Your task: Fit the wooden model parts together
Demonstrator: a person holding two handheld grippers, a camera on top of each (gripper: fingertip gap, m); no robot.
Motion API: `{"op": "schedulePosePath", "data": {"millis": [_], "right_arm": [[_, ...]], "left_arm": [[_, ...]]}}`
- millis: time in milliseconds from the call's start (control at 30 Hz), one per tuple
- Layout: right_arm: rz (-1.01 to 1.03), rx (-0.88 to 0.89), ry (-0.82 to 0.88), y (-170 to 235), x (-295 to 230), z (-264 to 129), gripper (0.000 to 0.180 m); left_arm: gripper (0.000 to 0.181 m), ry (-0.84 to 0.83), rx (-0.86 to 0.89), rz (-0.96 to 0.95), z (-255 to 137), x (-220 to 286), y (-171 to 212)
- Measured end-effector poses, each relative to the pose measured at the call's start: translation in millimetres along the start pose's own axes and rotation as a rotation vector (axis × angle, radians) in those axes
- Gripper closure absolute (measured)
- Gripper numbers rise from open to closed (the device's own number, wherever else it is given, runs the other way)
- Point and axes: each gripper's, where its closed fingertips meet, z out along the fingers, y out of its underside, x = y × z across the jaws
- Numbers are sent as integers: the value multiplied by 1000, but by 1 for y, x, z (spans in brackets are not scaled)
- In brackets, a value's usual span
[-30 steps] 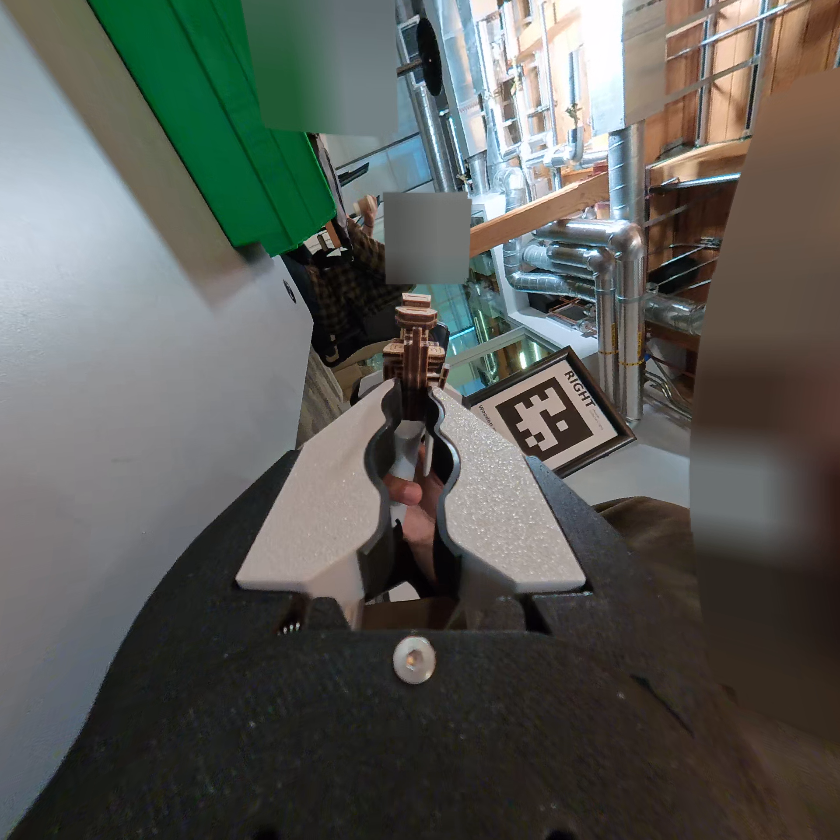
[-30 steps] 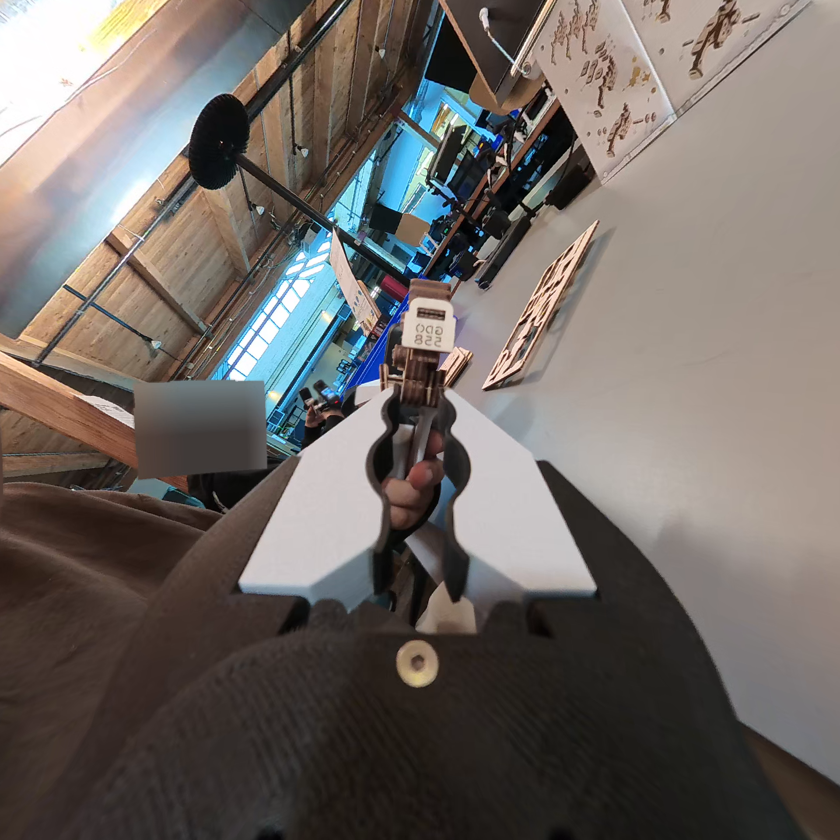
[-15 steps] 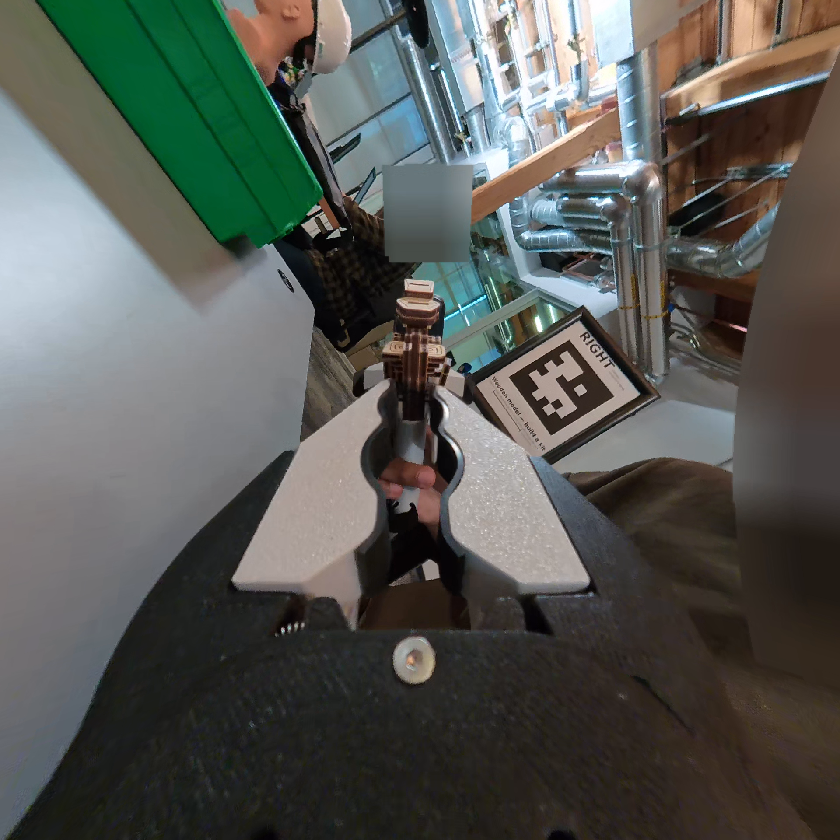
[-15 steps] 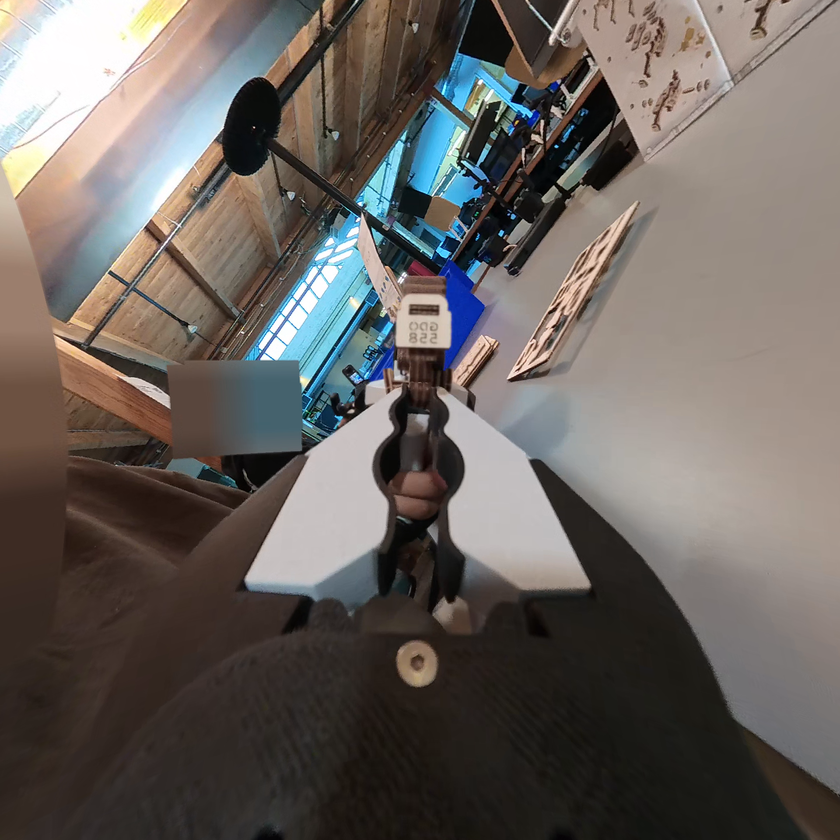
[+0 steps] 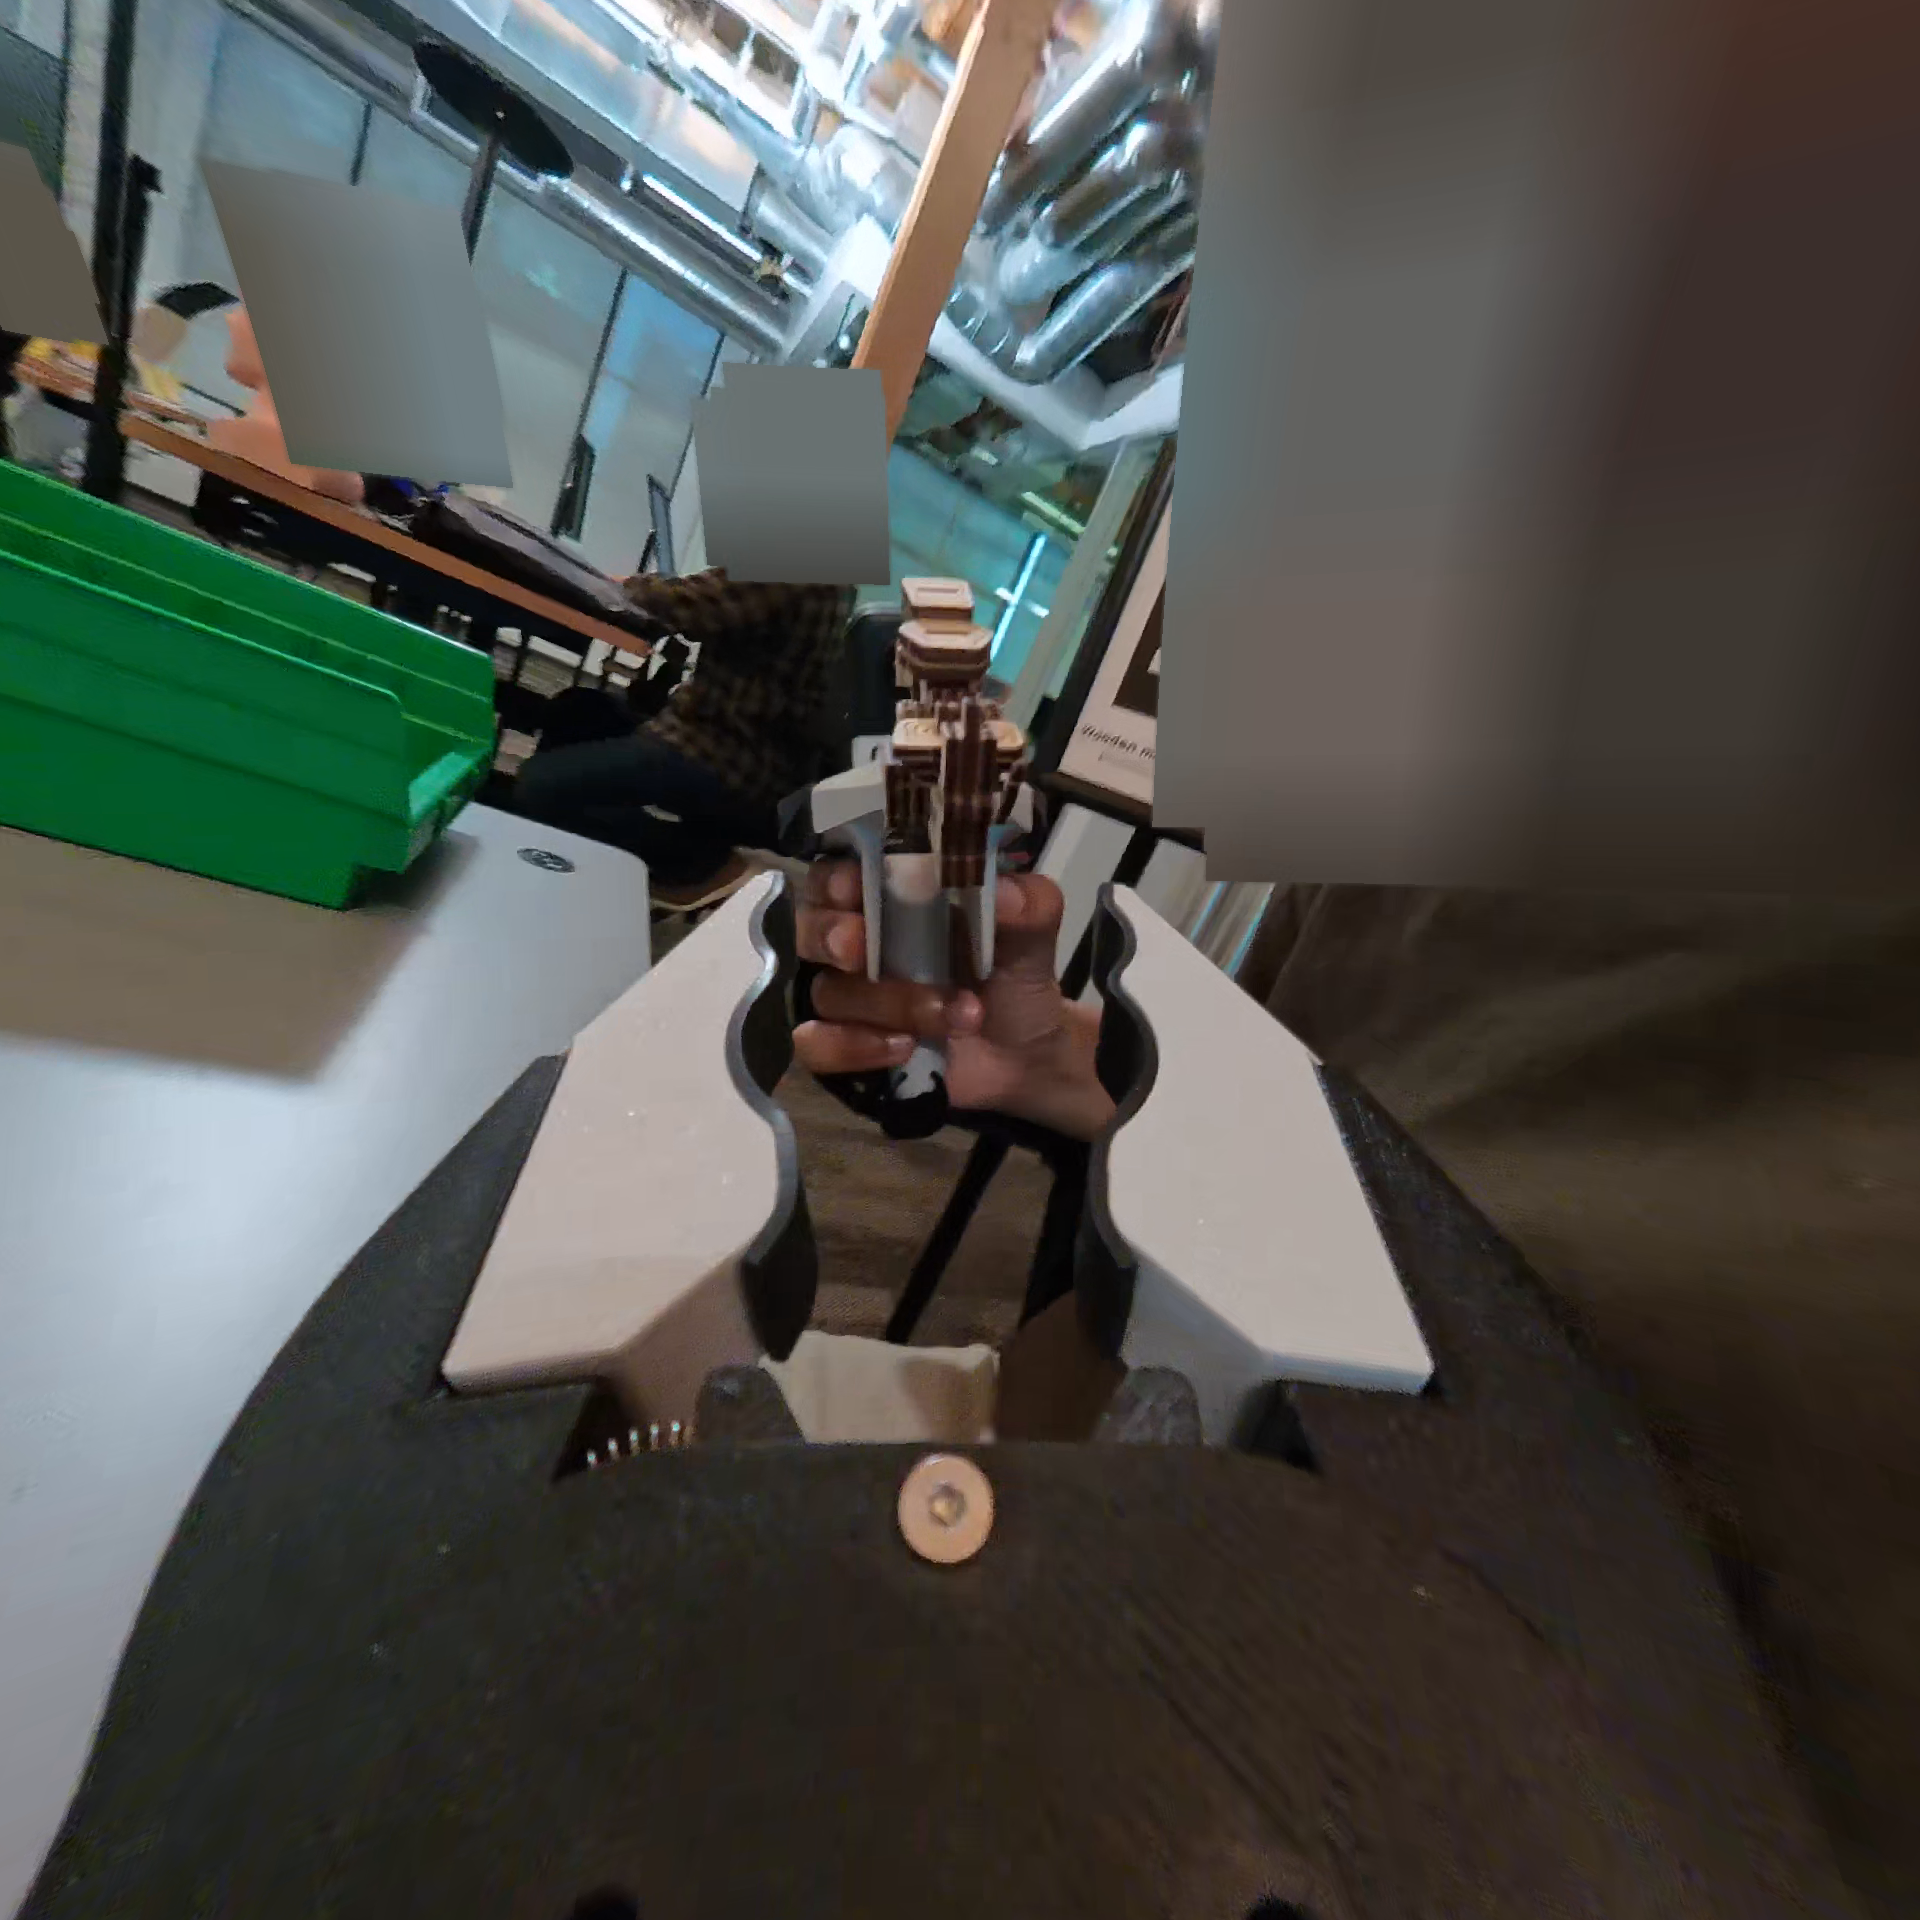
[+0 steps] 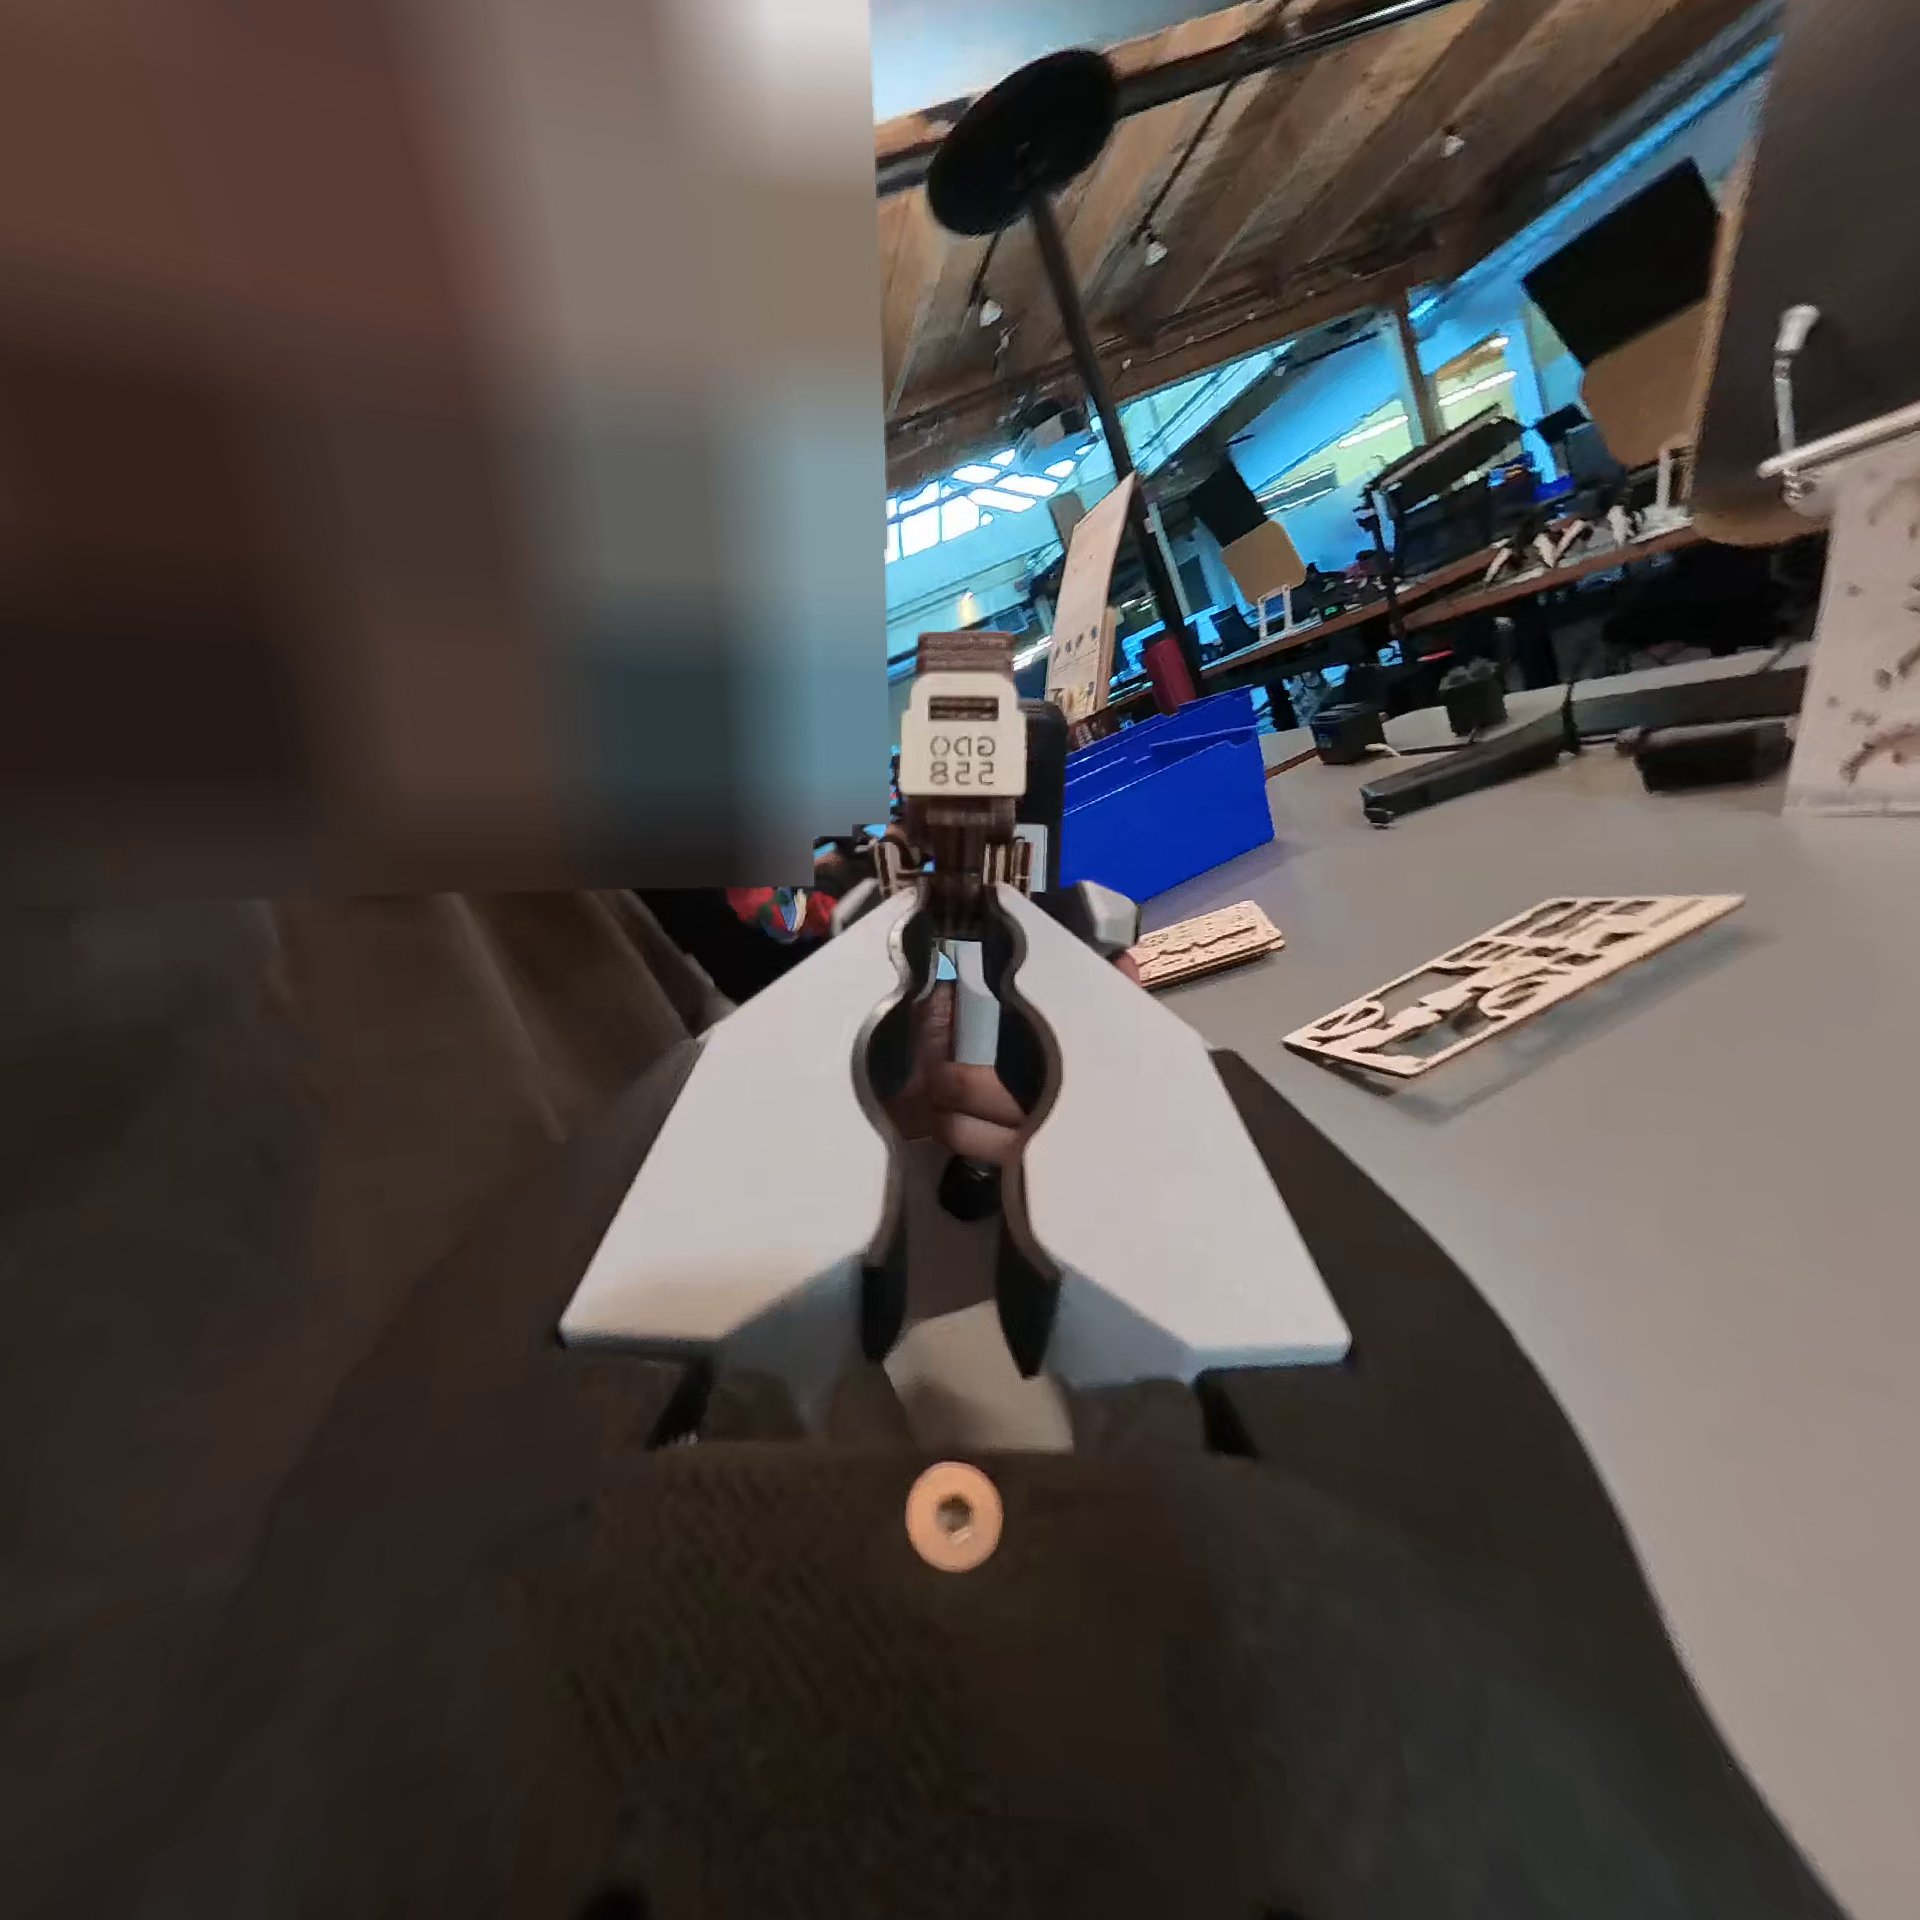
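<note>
The wooden model point(image 6: 961, 821), a small stack of layered brown plywood parts with a pale labelled tag on top, is clamped upright in my right gripper point(image 6: 956, 914), which is shut on its lower end. In the left wrist view the same model point(image 5: 940, 748) stands straight ahead, with the right gripper's grey fingers point(image 5: 909, 925) and a hand point(image 5: 997, 1049) below it. My left gripper point(image 5: 940, 904) is open and empty, its jaws spread wide on either side of the model and not touching it.
Green bins point(image 5: 208, 717) stand on the grey table point(image 5: 156, 1091) at the left. A framed marker sign point(image 5: 1112, 707) stands behind. A punched wooden sheet point(image 6: 1507, 977), a smaller sheet stack point(image 6: 1210, 940) and a blue bin point(image 6: 1164, 800) are on the table at the right. Less than 4 cm separates the two grippers' tips.
My left gripper has opened and let go of the model, which stays in the right gripper. Both views have swung from tilted to nearly level.
</note>
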Motion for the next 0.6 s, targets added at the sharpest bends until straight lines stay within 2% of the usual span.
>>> {"op": "schedulePosePath", "data": {"millis": [233, 367, 600], "right_arm": [[-30, -33, -91, 6, -15, 7, 173], [-28, -49, -120, 9, -17, 9, 173], [63, -72, -193, 12, -9, 7, 172]], "left_arm": [[133, 20, 36, 9, 3, 10, -2], [149, 8, 38, 43, 2, 10, -1], [153, 11, 8, 40, 3, 7, 3]]}}
